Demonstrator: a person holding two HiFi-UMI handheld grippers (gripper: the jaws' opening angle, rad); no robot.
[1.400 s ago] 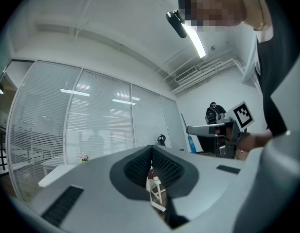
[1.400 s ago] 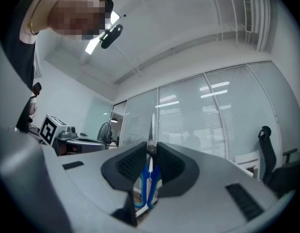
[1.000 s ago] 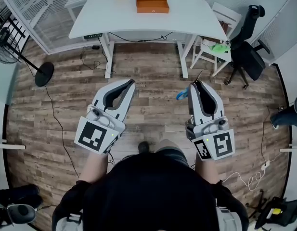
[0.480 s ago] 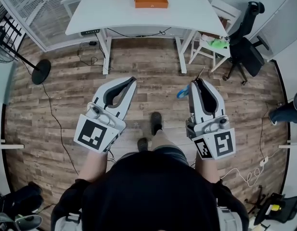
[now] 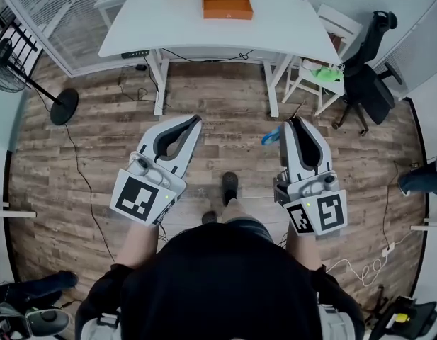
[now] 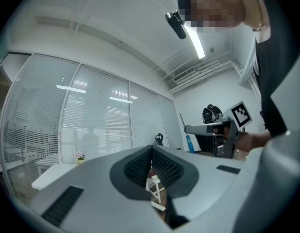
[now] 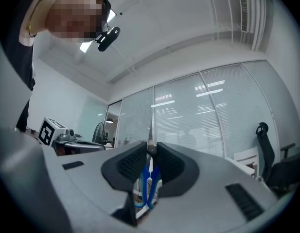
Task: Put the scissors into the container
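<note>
My right gripper (image 5: pixel 290 123) is shut on a pair of scissors (image 5: pixel 270 137) with blue handles; the handles stick out to the left and the thin blade (image 5: pixel 297 109) points forward. In the right gripper view the scissors (image 7: pixel 149 181) hang clamped between the ribbed pads of the right gripper (image 7: pixel 150 155). My left gripper (image 5: pixel 194 121) is shut with nothing in it, and in the left gripper view its jaws (image 6: pixel 152 152) meet at the tip. An orange box (image 5: pixel 226 3) lies on the white desk (image 5: pixel 168 27) ahead, well beyond both grippers.
Both grippers hang over wooden floor. A standing fan (image 5: pixel 34 83) is at the left, a white chair (image 5: pixel 323 73) with a green item and a black office chair (image 5: pixel 370 76) at the right. Cables run under the desk. A shoe (image 5: pixel 230 187) shows between the grippers.
The person has stepped: a shoe has come forward between the grippers. Both grippers keep the same pose, and the scissors stay clamped in the right one.
</note>
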